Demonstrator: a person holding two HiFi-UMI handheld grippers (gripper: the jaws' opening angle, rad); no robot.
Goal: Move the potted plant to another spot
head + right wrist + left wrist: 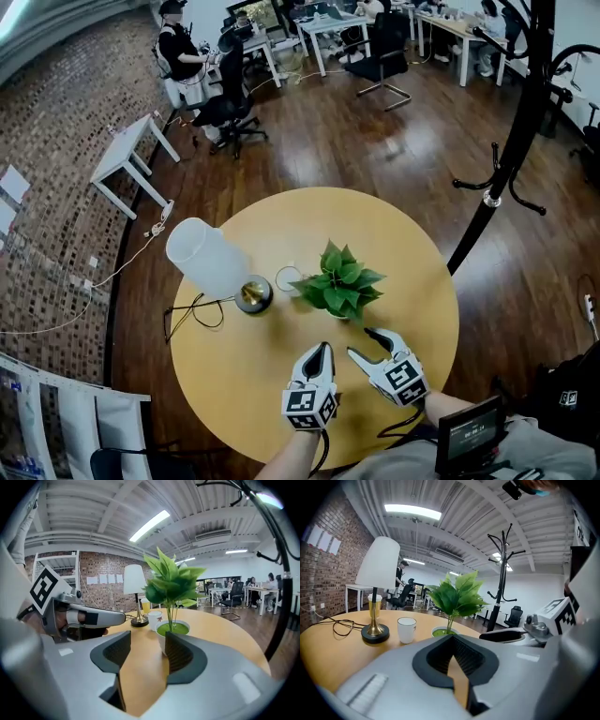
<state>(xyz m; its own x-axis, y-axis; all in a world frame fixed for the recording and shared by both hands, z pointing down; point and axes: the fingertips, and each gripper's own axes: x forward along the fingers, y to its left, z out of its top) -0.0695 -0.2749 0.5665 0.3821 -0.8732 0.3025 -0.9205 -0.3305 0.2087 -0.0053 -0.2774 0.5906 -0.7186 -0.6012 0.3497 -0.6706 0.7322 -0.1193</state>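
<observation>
Head view: round, smooth wood counter [281, 225]. Leafy potted plant [339, 286], white bowl pot, near centre, 11 o'clock from your right gripper [366, 343]. Its fingers part-open, empty. Your left gripper [322, 352] fingers closed together, empty.

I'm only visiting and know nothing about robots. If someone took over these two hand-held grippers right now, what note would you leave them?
Left gripper: fingers together, empty, over the table's near side.
Right gripper: fingers apart, empty, just short of the plant's white pot.
Potted plant: stands near the table's middle, beside a mug and a lamp, not gripped.
Done: nothing yet.
Left: grip the pot, lift it, set it down elsewhere.
</observation>
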